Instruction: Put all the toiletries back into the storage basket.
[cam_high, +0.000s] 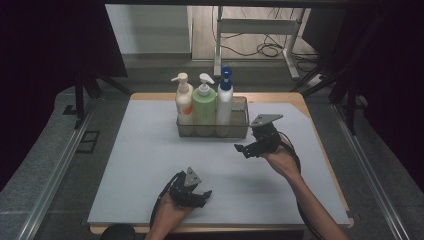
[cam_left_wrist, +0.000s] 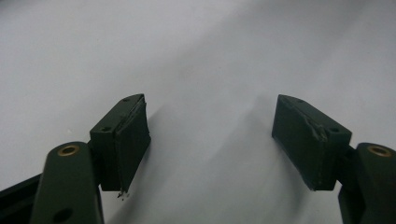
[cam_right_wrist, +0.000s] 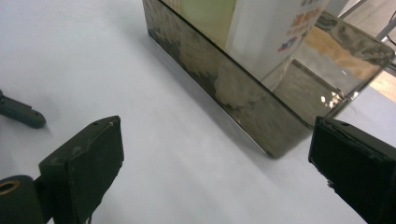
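A clear bin (cam_high: 241, 116) stands at the back middle of the grey mat (cam_high: 145, 165). Upright in it are a cream pump bottle (cam_high: 184, 102), a green pump bottle (cam_high: 204, 106) and a white bottle with a blue top (cam_high: 224, 100). My right gripper (cam_high: 246, 145) hovers just in front of the bin's right end, open, with nothing between its jaws. In the right gripper view the bin's corner (cam_right_wrist: 252, 112) and the white bottle (cam_right_wrist: 275, 32) lie beyond my right gripper (cam_right_wrist: 217, 163). My left gripper (cam_high: 202, 196) rests near the front edge, open over bare mat (cam_left_wrist: 210, 135).
The mat covers a wooden table whose edge (cam_high: 327, 165) shows at the right. Metal rails run down both sides. Beyond the table stand a white frame (cam_high: 255, 30) and cables on the floor. A dark rounded piece (cam_right_wrist: 21, 114) shows at the right gripper view's left edge.
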